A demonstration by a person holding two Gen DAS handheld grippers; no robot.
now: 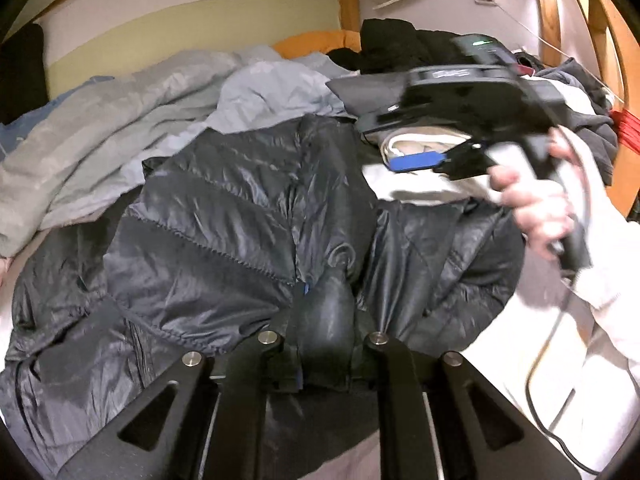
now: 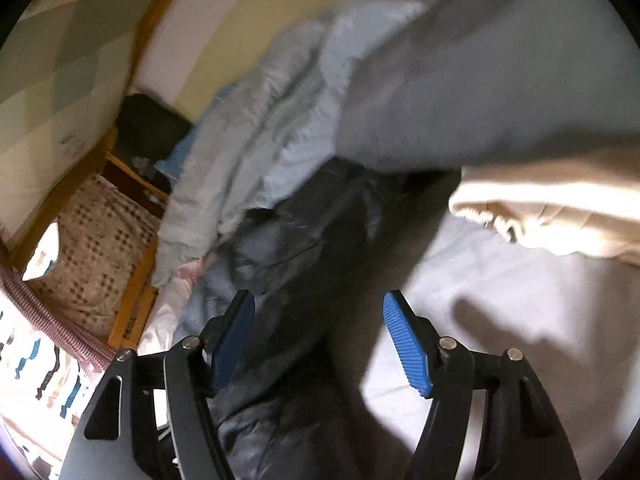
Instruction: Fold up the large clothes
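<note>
The left claw (image 1: 320, 344) is clamped on a fold of the shiny black quilted puffer jacket (image 1: 224, 216), which lies mid-bed (image 2: 520, 320). The right claw (image 2: 320, 344) hangs wide and empty above it. Step: first fold; next, grip the opposite edge

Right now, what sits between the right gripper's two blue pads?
Nothing is clamped. In the right wrist view the right gripper stands open, and through the gap show only the dark puffer jacket and the white sheet lying beyond.
</note>
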